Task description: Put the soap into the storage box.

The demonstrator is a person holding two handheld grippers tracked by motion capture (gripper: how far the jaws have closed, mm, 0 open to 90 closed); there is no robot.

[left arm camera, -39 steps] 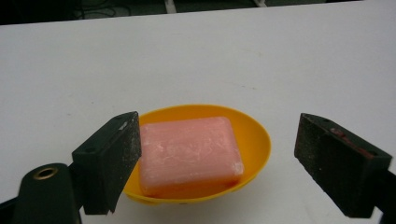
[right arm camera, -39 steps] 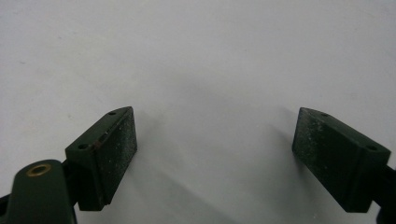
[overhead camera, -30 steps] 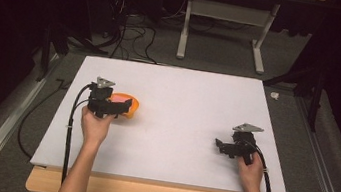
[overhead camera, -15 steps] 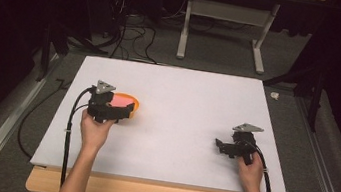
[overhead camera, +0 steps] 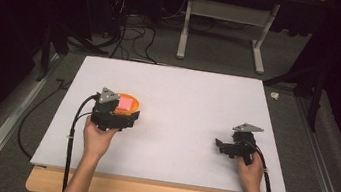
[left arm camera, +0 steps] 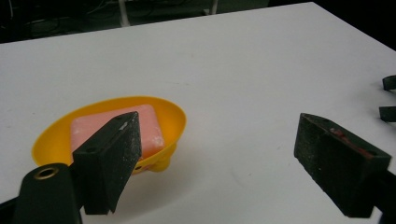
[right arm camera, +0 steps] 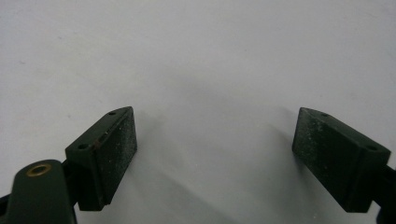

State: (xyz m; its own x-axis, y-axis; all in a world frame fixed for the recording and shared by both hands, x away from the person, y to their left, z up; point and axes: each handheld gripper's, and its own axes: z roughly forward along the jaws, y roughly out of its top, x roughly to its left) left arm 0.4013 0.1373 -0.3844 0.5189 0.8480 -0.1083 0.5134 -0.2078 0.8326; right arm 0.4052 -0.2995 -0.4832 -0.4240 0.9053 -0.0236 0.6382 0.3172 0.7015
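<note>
Soap dish, yellow, w/ pink soap, left of bench: to be straddled at rim by left hand-held gripper, jaws open, nothing held; right hand-held gripper open, idle.

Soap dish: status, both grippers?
Left gripper open, beside yellow soap dish, not gripping. Pink soap in dish. Right gripper open over bare table. Nothing in the way.
</note>
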